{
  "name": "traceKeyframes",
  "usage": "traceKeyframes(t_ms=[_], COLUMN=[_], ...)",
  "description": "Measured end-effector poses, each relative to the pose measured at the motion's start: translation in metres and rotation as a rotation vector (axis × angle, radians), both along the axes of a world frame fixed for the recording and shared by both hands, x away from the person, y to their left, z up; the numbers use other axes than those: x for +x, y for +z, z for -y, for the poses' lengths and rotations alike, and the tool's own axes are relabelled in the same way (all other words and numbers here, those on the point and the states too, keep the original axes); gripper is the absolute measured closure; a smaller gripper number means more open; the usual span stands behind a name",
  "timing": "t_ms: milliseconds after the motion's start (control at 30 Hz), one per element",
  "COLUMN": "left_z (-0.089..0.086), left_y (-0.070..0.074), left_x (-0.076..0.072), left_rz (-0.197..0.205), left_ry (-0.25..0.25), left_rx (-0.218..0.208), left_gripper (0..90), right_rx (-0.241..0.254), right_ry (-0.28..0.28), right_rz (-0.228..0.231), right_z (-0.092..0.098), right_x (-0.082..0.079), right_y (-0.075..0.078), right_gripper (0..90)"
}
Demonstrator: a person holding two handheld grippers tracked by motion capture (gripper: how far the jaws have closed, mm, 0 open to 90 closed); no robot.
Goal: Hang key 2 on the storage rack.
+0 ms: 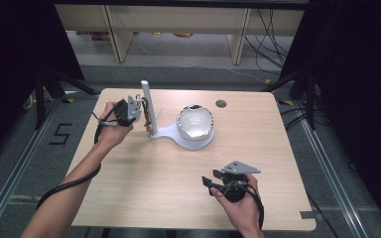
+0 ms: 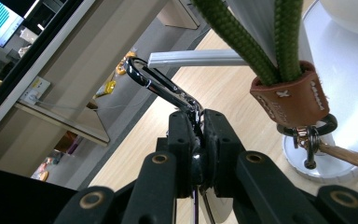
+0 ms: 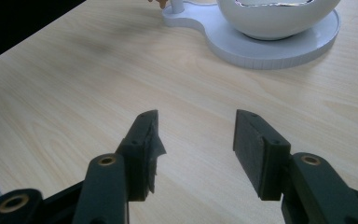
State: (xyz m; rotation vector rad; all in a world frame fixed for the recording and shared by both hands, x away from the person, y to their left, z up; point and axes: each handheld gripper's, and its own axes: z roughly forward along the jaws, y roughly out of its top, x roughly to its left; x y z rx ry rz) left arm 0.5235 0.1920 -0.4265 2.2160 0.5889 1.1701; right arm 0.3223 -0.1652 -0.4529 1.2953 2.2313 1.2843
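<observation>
Left hand-held gripper [image 2: 196,135] clamped on a metal clip [image 2: 161,86] of the keychain, right beside the upright white post [image 1: 146,101] of the stand [image 1: 178,135], green cord [image 2: 247,42] and brown leather tab [image 2: 291,100] hanging just off to its side against the post. Clip's long axis running straight out from the closed jaws. Right hand-held gripper [image 3: 196,149] well apart on the near side of the table [image 1: 154,183], jaws wide and holding nothing, so plainly the farther of the two.

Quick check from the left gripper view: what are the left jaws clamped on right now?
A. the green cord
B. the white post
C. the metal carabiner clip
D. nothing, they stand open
C: the left gripper has its jaws shut on the shiny carabiner clip, while the green cord hangs free beside it.
</observation>
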Motion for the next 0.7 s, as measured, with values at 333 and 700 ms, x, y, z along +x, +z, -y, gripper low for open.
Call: traceKeyframes(t_ms=[333,700], left_z=[0.0049,0.0080], left_y=[-0.0004,-0.0046], left_x=[0.0008,-0.0002], left_rz=[0.012,0.015], left_ry=[-0.012,-0.042], left_rx=[0.028,0.060], left_gripper=[81.5,81.3], right_rx=[-0.003,0.006], right_ry=[0.003,0.005], right_rz=[-0.002,-0.005], right_z=[0.0009,0.0005], right_x=[0.0000,0.0001], right_y=[0.0001,-0.0003], right_gripper=[51.1,51.1])
